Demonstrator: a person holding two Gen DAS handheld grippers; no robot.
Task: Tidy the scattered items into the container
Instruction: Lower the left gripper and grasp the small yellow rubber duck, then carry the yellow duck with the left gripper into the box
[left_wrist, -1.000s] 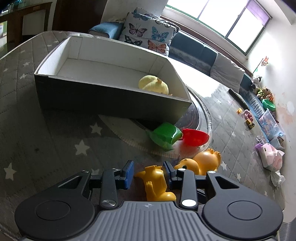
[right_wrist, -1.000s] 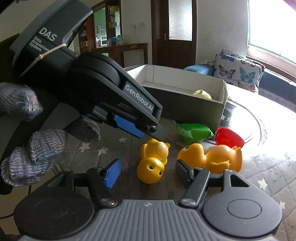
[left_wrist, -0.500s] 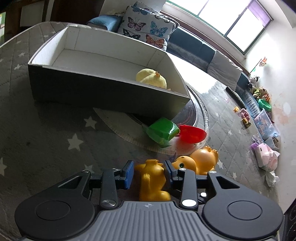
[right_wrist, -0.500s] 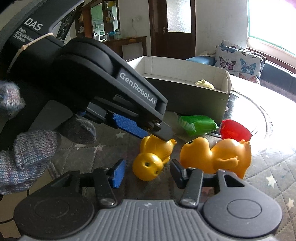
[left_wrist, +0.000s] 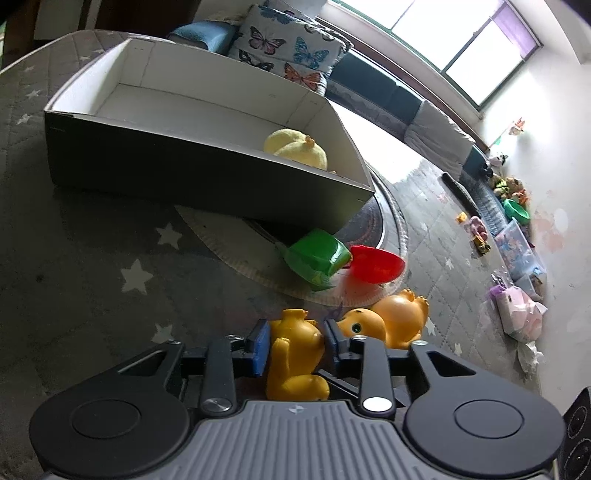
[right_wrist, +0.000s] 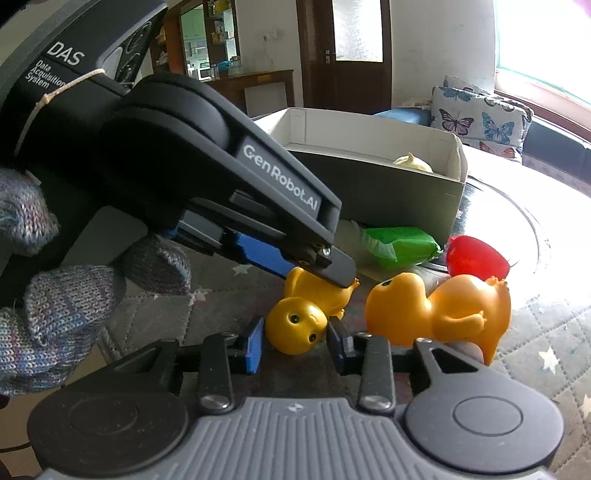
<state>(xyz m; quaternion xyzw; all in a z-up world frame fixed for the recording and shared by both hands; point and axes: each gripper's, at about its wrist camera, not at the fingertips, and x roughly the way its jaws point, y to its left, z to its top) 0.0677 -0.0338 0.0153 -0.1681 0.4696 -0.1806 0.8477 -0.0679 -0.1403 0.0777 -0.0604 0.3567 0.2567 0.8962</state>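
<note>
A grey quilted mat with pale stars (left_wrist: 140, 273) covers the surface, and on it, at the far side, sits the container, a large open cardboard box (left_wrist: 207, 177) with white inner walls and a dark outer face. A pale yellow plush toy (left_wrist: 295, 149) already lies inside the box near its right end. One corner of the box rests over a round woven mat (left_wrist: 388, 229), and just in front of that corner a green plastic cup (left_wrist: 317, 258) lies on its side with a red plastic bowl (left_wrist: 376, 264) touching its rim. Nearer the cameras, the larger orange duck (right_wrist: 439, 310) lies on its side on the star mat, just beside the smaller one. The small yellow duck (left_wrist: 295, 350) lies on its back between the fingers of both tools at once. The left gripper (left_wrist: 295, 343) is closed narrowly on the small yellow duck's body, its blue pads pressed against both flanks. The right gripper (right_wrist: 295, 341) stands a little wider than the duck's head, one pad at either side of it; whether the pads actually touch the head cannot be told. In the right wrist view a hand in a knitted grey glove (right_wrist: 44, 314) holds the left tool's handle.
</note>
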